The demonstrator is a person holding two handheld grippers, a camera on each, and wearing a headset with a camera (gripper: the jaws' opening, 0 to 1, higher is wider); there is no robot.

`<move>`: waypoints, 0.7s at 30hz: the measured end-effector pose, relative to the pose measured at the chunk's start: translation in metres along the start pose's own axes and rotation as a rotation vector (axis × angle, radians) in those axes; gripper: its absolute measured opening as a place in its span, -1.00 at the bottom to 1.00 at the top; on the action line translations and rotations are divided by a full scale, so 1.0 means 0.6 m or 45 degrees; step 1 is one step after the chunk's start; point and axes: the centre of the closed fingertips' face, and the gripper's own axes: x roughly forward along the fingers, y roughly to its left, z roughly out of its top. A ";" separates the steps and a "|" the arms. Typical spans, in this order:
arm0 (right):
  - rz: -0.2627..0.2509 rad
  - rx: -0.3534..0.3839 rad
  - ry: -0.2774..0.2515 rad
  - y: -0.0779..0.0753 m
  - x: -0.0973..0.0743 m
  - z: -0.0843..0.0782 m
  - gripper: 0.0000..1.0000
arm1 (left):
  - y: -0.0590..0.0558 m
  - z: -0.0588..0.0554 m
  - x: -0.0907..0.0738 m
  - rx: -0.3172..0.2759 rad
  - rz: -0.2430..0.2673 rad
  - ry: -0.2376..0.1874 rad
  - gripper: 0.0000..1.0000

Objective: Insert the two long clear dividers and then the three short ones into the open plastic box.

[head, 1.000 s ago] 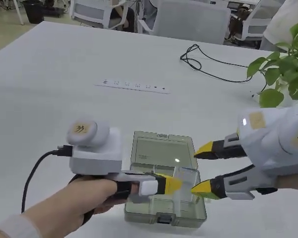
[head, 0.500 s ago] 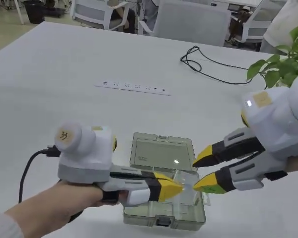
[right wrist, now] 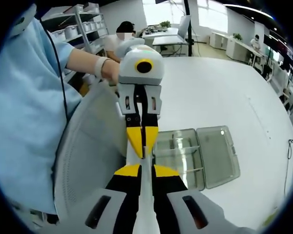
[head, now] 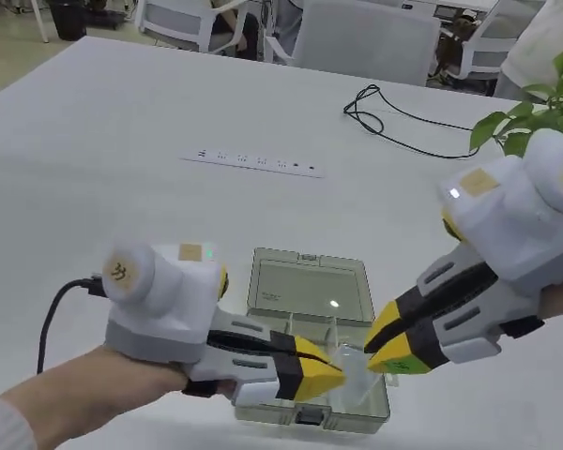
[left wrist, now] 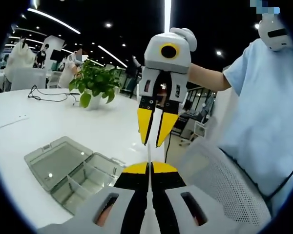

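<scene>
Above the near half of the open plastic box [head: 357, 417], a clear divider [left wrist: 149, 153] hangs between the two grippers, which point at each other tip to tip. The left gripper [head: 330, 367] comes in from the person's left, low over the front of the box. Its own view shows its jaws pressed flat together on the near end of the divider, seen edge-on as a thin pale line. The right gripper [head: 380, 349] slants down from the right. Its yellow tips stand a little apart on either side of the divider's other end, and I cannot tell whether they actually pinch it. The box sits on the white table [head: 103, 187] close to the person, with its lid [head: 305, 291] folded back flat on the far side. Clear partitions [right wrist: 178, 151] stand upright in its base and split it into compartments. Farther back on the table lie a white power strip [head: 253, 162] and a looped black cable [head: 394, 117], well apart from the box, and a green plant [head: 535, 122] stands at the right edge.
</scene>
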 end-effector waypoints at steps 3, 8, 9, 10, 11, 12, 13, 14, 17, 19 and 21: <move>0.011 0.004 0.004 0.002 0.002 0.001 -0.85 | -0.003 -0.001 0.001 0.012 -0.009 0.002 -1.00; 0.030 -0.009 0.021 0.007 0.006 -0.002 -0.87 | -0.007 -0.003 0.003 0.023 -0.023 0.005 -1.00; 0.043 -0.019 0.038 0.011 0.007 -0.005 -0.90 | -0.007 -0.002 0.003 0.026 -0.025 0.001 -1.00; 0.040 -0.022 0.038 0.011 0.007 -0.004 -0.91 | -0.009 -0.002 0.003 0.028 -0.032 0.002 -1.00; 0.040 -0.019 0.039 0.010 0.007 -0.005 -0.91 | -0.009 -0.001 0.003 0.032 -0.030 0.000 -1.00; 0.044 -0.021 0.039 0.011 0.007 -0.005 -0.92 | -0.010 -0.002 0.003 0.034 -0.033 0.001 -1.00; 0.045 -0.019 0.041 0.012 0.007 -0.005 -0.92 | -0.010 -0.002 0.003 0.038 -0.034 0.001 -1.00; 0.046 -0.020 0.042 0.013 0.008 -0.004 -0.92 | -0.011 -0.002 0.003 0.043 -0.034 0.003 -1.00; 0.081 -0.031 0.046 0.021 0.009 -0.004 -0.93 | -0.017 -0.003 0.004 0.055 -0.057 0.006 -1.00; 0.074 -0.019 0.066 0.021 0.010 -0.006 -0.94 | -0.017 -0.004 0.006 0.052 -0.053 0.009 -1.00; 0.072 0.003 0.069 0.019 0.010 -0.007 -0.94 | -0.015 -0.005 0.005 0.049 -0.047 0.008 -1.00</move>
